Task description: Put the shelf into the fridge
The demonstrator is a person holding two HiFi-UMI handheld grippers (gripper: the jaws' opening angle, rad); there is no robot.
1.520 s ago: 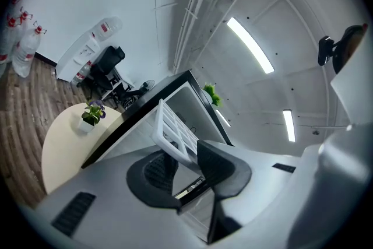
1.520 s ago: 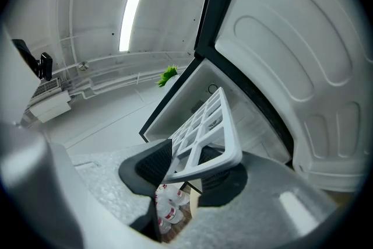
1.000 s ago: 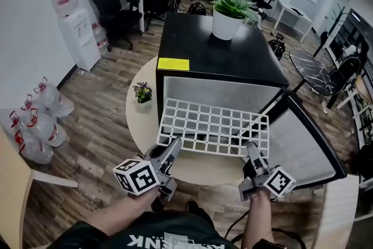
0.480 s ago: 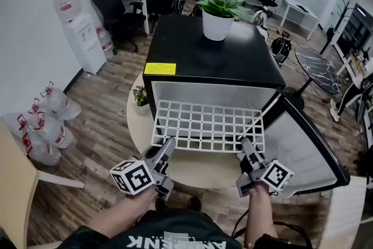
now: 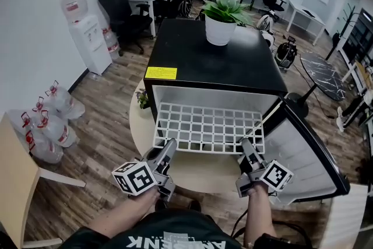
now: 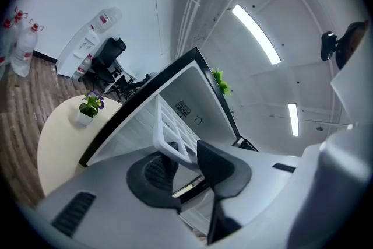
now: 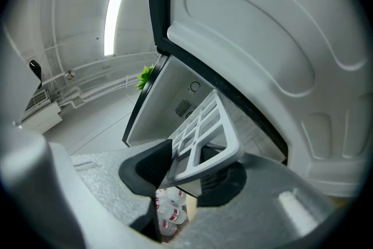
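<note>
Two tools, left gripper (image 5: 169,144) and right gripper (image 5: 245,143), clamp the shelf (image 5: 210,125) at the fridge (image 5: 210,61) mouth; a level, even push should prevent jamming.

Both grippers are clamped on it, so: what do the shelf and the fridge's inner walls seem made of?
Shelf: probably matte white plastic, judging by its thick, flat, rounded-edge grid bars; coated metal is possible. Fridge inner walls: smooth white moulded plastic, apparently, with soft embossed contours on the door lining.
</note>
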